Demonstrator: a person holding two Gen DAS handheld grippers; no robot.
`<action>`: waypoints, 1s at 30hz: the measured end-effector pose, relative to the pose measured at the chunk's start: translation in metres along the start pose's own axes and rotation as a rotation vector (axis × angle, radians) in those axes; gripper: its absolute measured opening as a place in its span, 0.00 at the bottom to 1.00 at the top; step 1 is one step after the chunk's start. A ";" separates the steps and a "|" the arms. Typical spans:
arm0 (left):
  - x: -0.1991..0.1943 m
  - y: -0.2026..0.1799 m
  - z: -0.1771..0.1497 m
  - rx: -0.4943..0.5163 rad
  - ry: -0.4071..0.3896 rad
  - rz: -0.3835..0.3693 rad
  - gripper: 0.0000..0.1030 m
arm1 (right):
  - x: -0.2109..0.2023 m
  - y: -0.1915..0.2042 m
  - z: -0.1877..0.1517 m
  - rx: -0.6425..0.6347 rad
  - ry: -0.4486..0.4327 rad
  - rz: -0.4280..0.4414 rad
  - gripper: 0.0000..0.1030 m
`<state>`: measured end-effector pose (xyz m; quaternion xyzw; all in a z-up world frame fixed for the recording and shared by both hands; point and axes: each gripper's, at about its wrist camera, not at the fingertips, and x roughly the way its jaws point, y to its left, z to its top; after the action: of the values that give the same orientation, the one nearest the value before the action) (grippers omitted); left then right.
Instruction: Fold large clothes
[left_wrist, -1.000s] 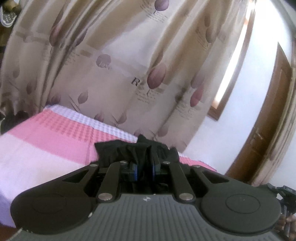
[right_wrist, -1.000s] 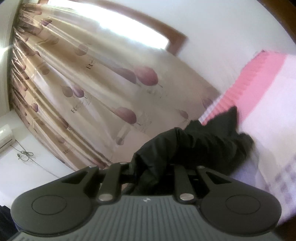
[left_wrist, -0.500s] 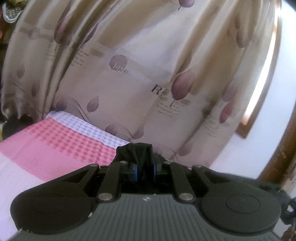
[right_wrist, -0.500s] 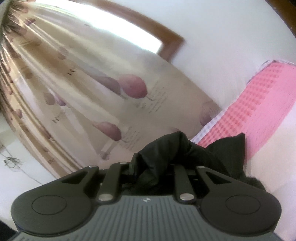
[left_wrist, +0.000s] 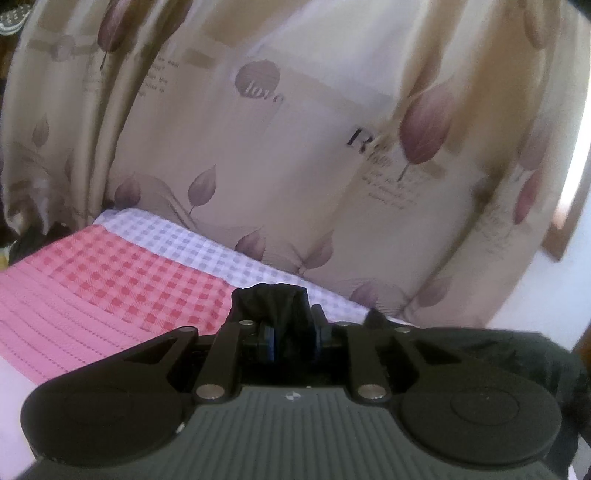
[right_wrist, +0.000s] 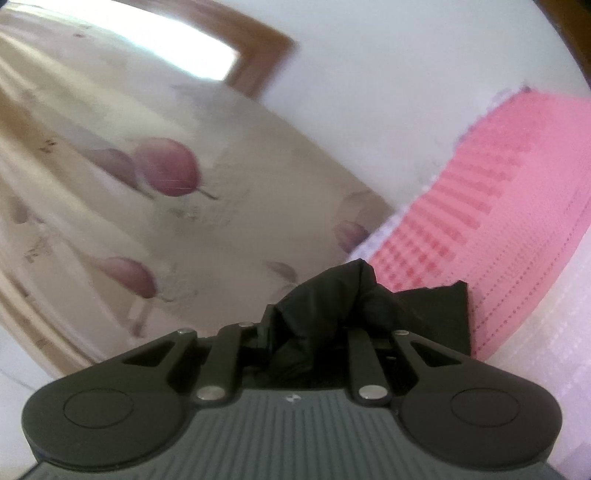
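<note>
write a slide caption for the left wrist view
Left tool shut on a bunched fold of black garment, raised above the pink checked bedsheet, leaf-print curtain behind.

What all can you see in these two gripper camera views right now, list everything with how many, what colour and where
black garment: one, black, pinched in both grippers, bunched up above the bed; also seen in the right wrist view
bed cover: one, pink and red check with a pale lilac check border and a whitish band, below and behind the garment
curtain: one, beige with mauve leaf prints and lettering, hanging behind the bed
window frame: one, brown wood, bright light inside it, upper part of the right wrist view
wall: white, beside the curtain
left gripper: one, black, closed on the garment
right gripper: one, black, closed on the garment, fingers mostly hidden by cloth
</note>
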<state>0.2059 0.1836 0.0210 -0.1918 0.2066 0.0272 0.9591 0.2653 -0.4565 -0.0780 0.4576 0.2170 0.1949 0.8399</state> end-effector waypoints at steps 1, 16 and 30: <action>0.007 0.001 -0.002 -0.004 0.006 0.004 0.26 | 0.006 -0.003 0.000 0.005 0.004 -0.015 0.19; 0.046 -0.007 -0.030 0.057 -0.052 0.061 0.91 | 0.053 -0.046 -0.010 0.135 0.005 -0.043 0.79; 0.034 -0.090 -0.033 0.179 0.030 -0.226 0.50 | 0.071 0.080 -0.045 -0.490 0.107 -0.034 0.36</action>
<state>0.2364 0.0870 0.0115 -0.1279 0.1998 -0.1025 0.9660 0.2894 -0.3484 -0.0446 0.2255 0.2150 0.2517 0.9163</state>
